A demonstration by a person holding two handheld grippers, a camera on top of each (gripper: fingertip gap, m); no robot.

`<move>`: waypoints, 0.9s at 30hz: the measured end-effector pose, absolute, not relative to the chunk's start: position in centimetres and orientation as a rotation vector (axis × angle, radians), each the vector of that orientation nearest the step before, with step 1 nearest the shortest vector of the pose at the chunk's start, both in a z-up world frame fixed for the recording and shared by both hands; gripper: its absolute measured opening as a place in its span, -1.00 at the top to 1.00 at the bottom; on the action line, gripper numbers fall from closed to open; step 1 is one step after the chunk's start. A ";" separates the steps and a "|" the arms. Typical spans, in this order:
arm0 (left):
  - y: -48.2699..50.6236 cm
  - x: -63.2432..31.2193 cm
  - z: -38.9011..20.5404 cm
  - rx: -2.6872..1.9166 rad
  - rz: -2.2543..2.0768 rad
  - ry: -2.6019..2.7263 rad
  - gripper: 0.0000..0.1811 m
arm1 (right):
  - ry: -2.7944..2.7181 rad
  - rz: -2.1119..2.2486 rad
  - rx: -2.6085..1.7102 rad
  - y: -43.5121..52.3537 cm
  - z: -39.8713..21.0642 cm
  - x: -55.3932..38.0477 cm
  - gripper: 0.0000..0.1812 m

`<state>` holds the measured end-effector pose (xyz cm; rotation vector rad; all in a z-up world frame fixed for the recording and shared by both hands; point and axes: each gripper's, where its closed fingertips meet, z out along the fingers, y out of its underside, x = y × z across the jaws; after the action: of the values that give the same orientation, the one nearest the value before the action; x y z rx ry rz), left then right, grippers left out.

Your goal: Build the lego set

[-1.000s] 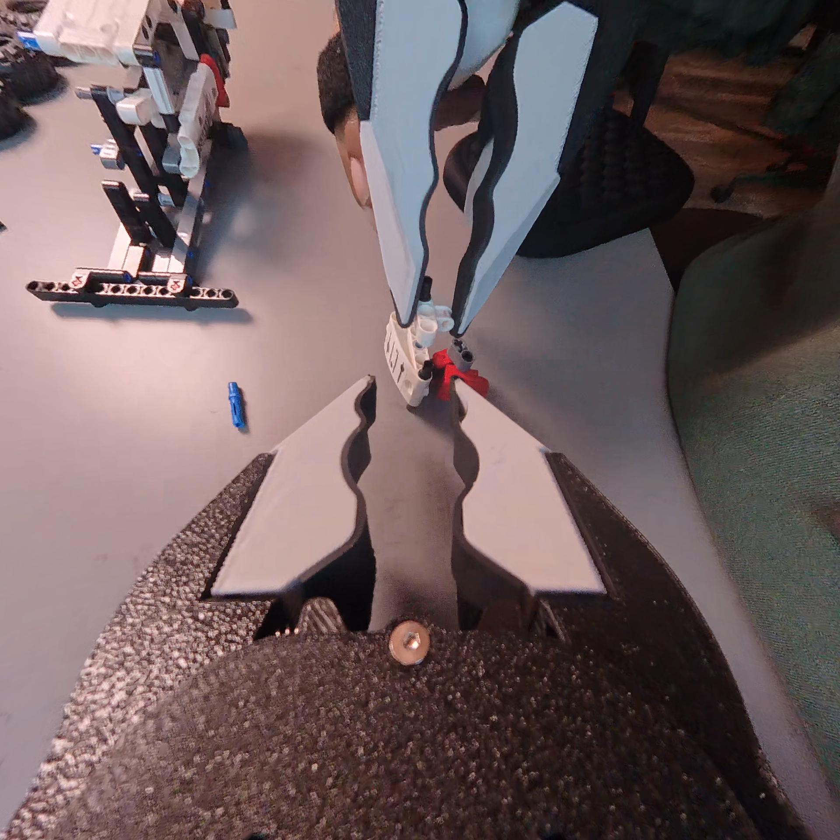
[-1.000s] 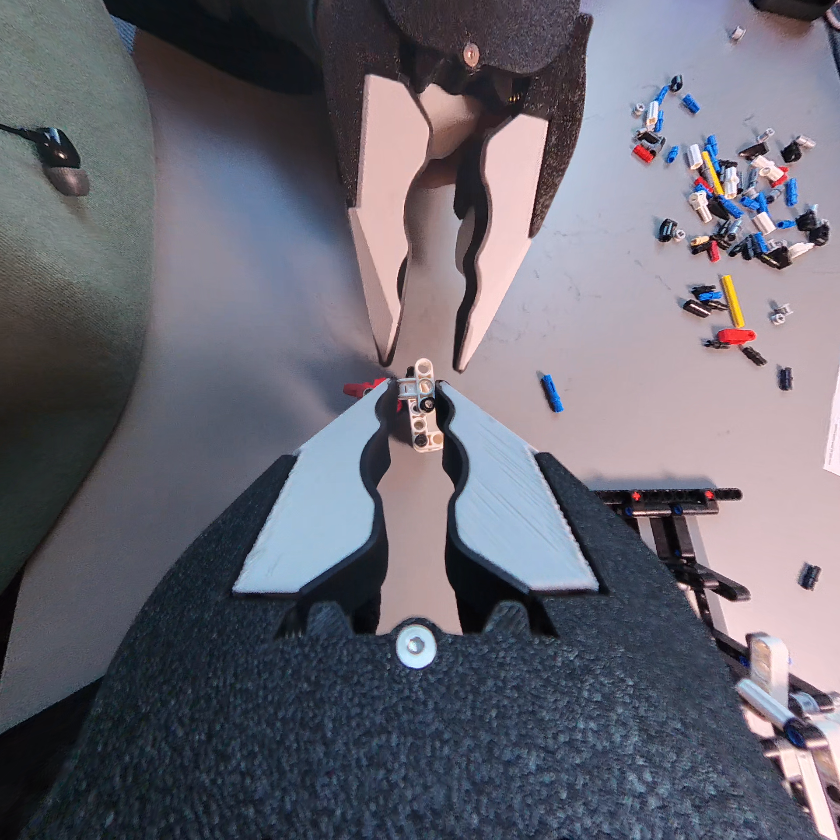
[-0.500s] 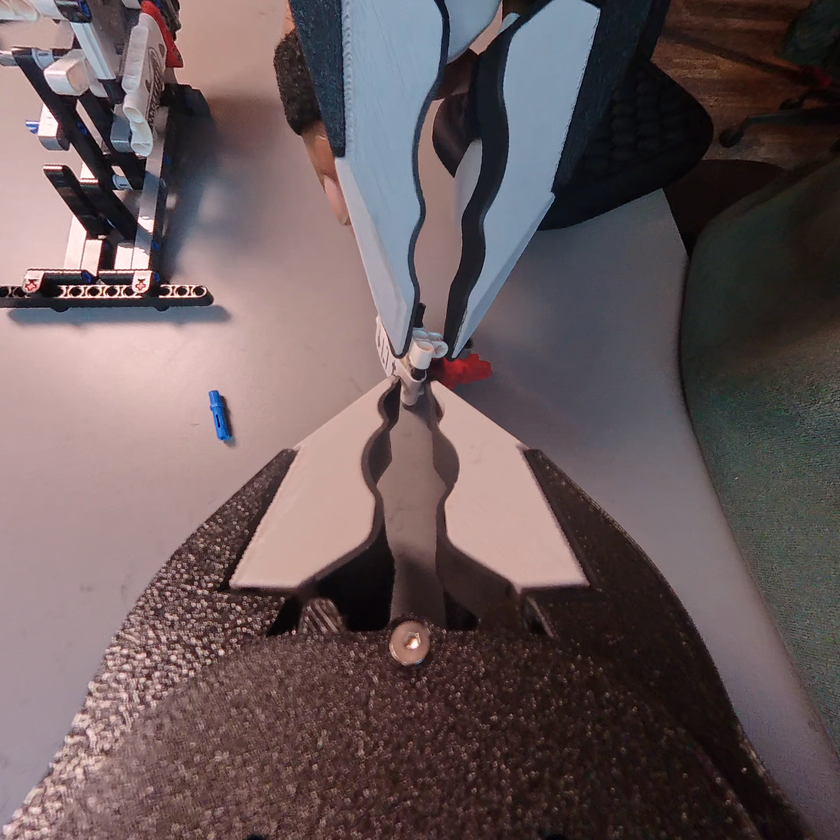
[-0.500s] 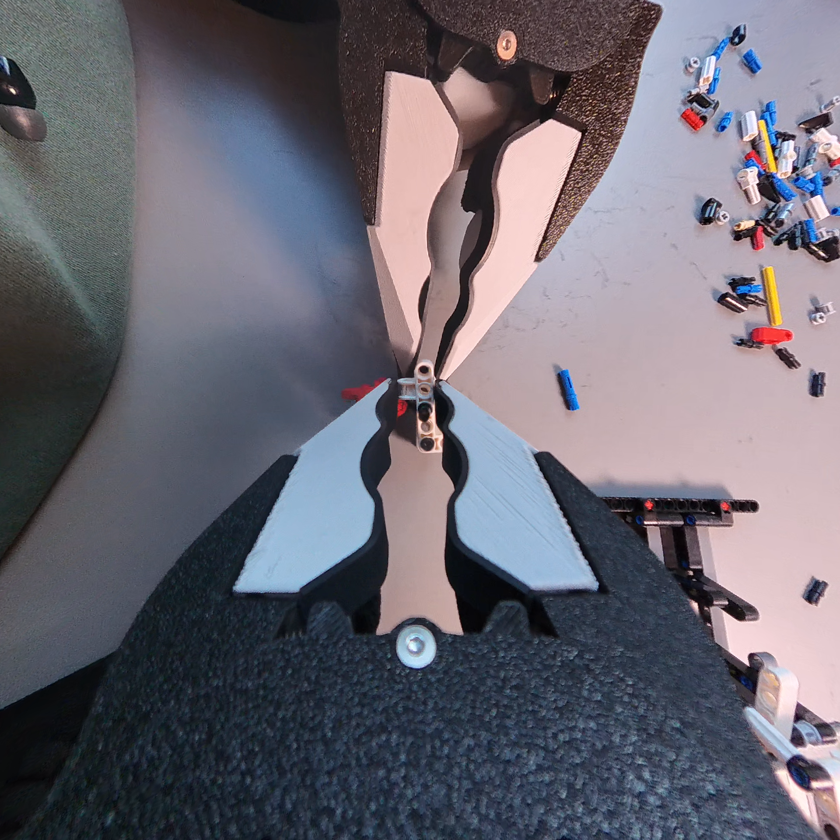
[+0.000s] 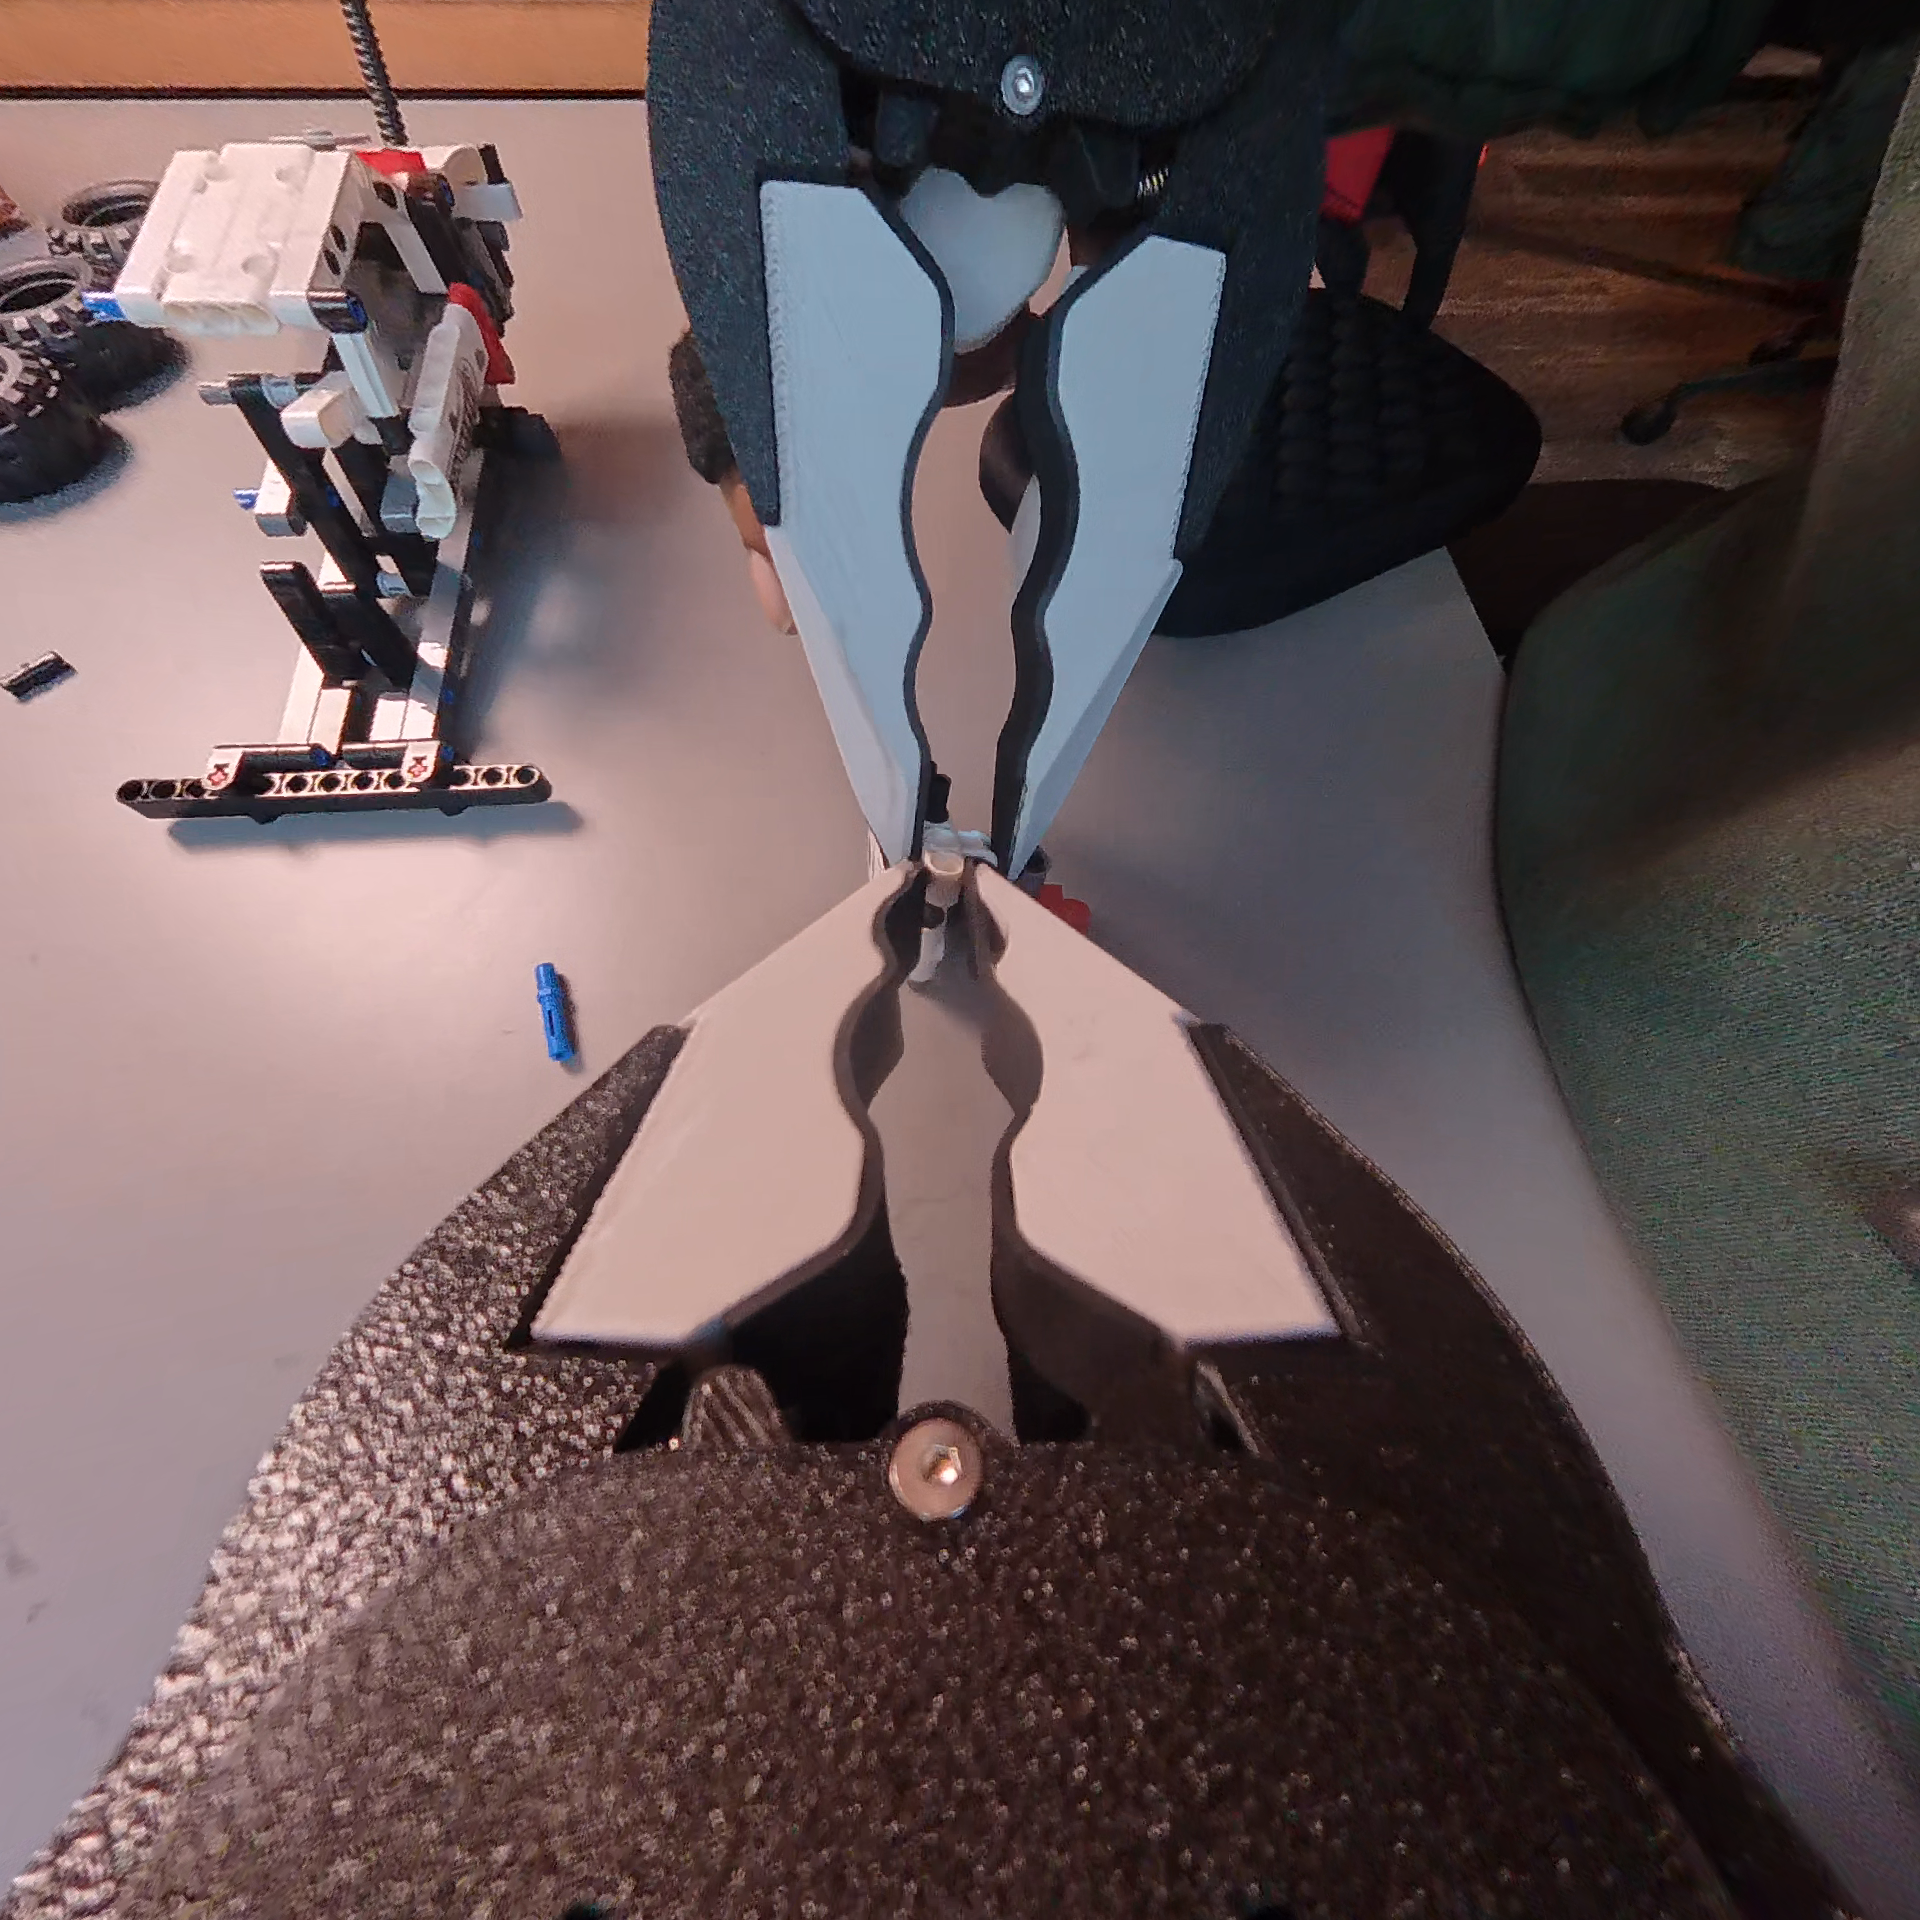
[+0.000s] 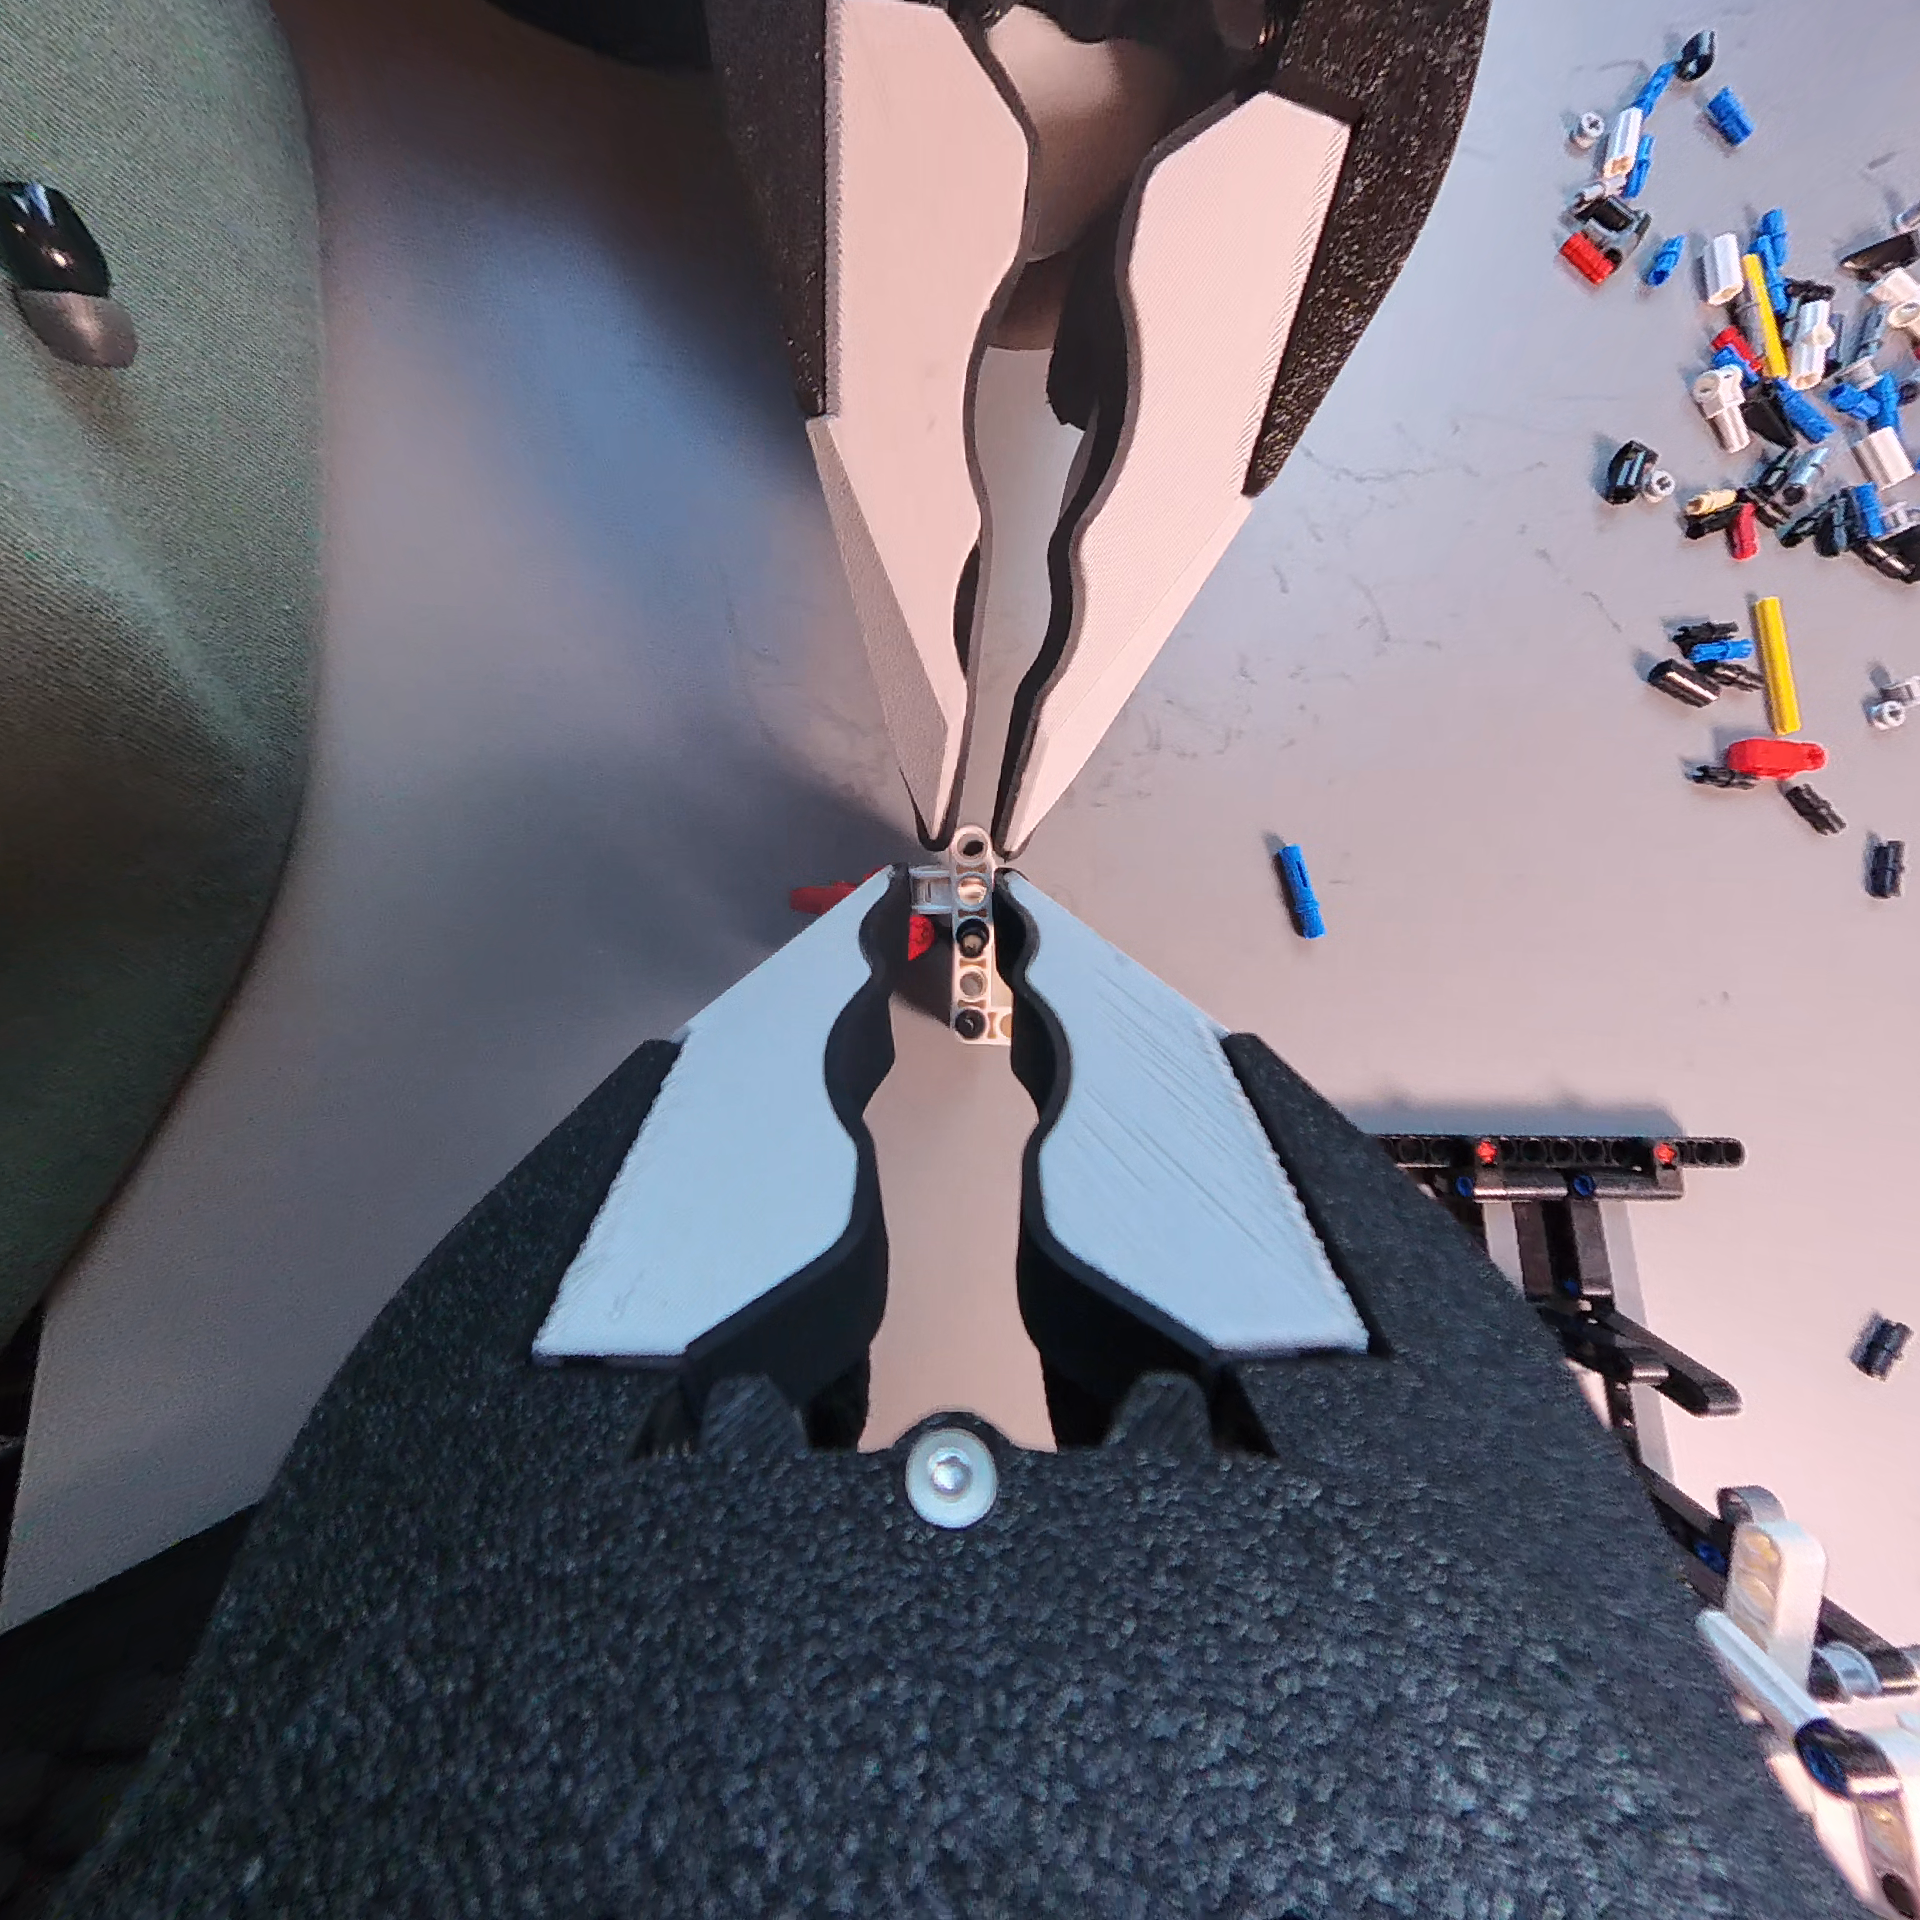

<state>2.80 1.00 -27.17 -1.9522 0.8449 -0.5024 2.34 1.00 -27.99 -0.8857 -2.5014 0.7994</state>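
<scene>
A small white lego beam assembly with black pins is held just above the grey table between both grippers, which meet tip to tip. My right gripper is shut on its near part. It enters the left wrist view from the top. My left gripper is shut on the same assembly, and in the right wrist view its tips pinch the far end. A small red piece sits at the assembly's side, also in the left wrist view; whether it is attached is unclear.
A partly built black and white lego model stands on the table; its front beam shows in the right wrist view. A loose blue pin lies nearby. A pile of small parts, black tyres and green fabric border the area. Both grippers' tips are close together, under 4 cm apart.
My left gripper has closed from open onto the white assembly held by the right gripper. The right gripper has kept its hold throughout.
</scene>
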 end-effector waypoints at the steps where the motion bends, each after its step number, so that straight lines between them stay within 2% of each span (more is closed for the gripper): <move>1: 0.9 2.8 -27.1 -1.950 -0.510 0.841 0.93 | -2.493 0.818 -0.892 0.9 -27.9 2.4 0.83; 8: 0.8 2.4 -26.4 -1.901 -0.548 0.789 0.94 | -2.348 0.984 -0.928 0.5 -26.8 2.0 0.75; 12: 0.7 2.4 -25.8 -1.873 -0.595 0.761 0.95 | -2.246 1.034 -0.914 0.5 -26.3 1.9 0.82; 21: 0.7 2.1 -23.8 -1.759 -0.630 0.712 0.95 | -2.101 1.246 -0.929 0.4 -24.2 1.4 0.84; 25: 0.6 2.2 -25.0 -1.821 -0.638 0.742 0.96 | -2.245 1.124 -0.907 0.6 -25.6 1.8 0.84; 27: 0.8 1.8 -26.6 -1.909 -0.588 0.772 0.81 | -2.357 0.953 -0.863 1.1 -26.8 1.9 0.84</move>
<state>1.82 0.77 -26.63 -1.9091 0.7716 -0.5883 1.92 1.12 -26.81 -0.8634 -2.3573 0.9533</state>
